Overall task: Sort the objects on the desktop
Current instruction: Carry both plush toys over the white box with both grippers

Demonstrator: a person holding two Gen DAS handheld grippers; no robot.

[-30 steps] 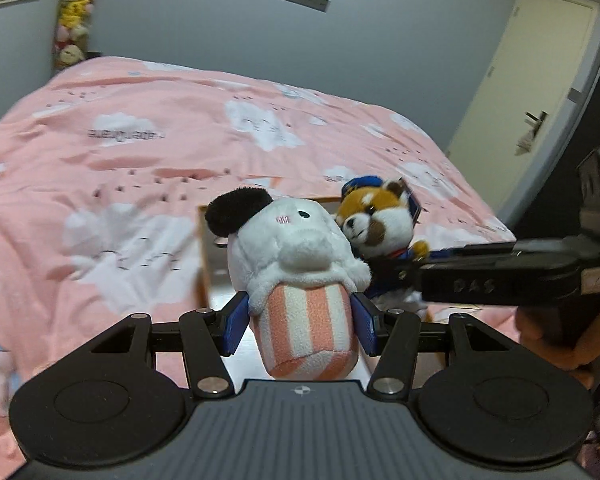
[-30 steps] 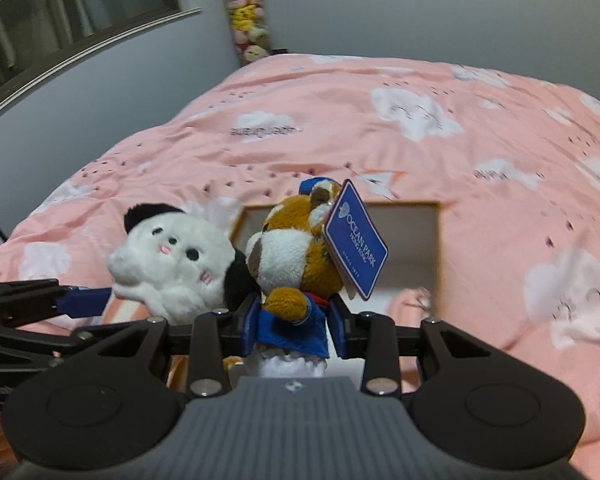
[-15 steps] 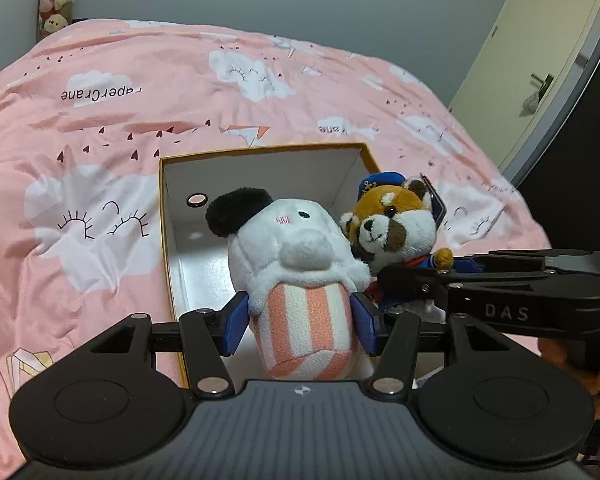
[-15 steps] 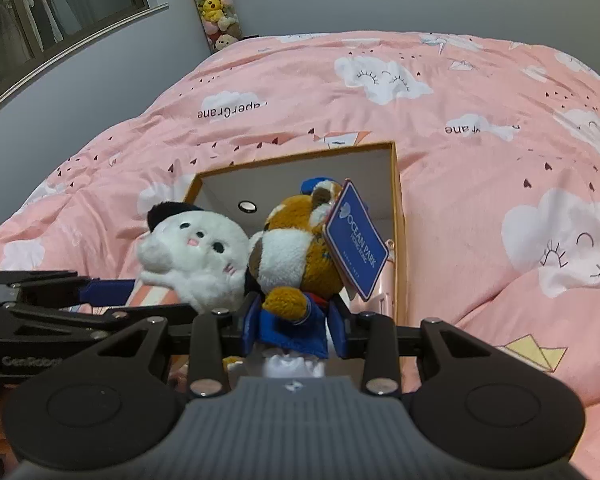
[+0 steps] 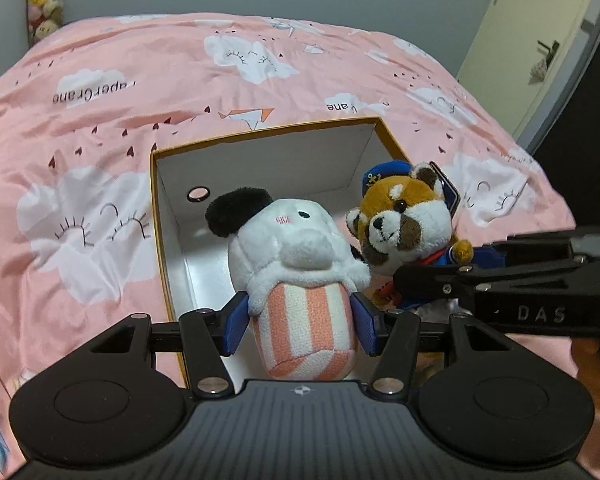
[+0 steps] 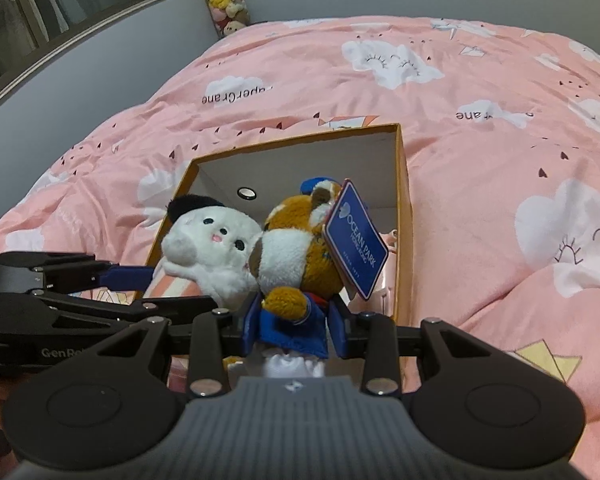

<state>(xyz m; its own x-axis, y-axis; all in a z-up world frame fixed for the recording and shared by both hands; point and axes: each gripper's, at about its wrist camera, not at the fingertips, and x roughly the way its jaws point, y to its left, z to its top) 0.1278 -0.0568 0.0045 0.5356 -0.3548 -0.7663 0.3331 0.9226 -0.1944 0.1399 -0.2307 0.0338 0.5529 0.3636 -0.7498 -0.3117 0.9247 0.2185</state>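
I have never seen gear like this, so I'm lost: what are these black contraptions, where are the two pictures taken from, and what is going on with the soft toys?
There is no robot here. A person holds a pair of hand-held tongs in each hand, and a wide-angle camera on each looks forward along its fingers. One picture comes from the left tongs, the other from the right tongs.

The left tongs grip a white plush with a black ear by its pink-striped base. The right tongs grip a red panda plush in a blue outfit, with a blue Ocean Park tag.

Both toys hang over an open cardboard box that sits on a pink cloud-print duvet. Nothing has been let go yet.
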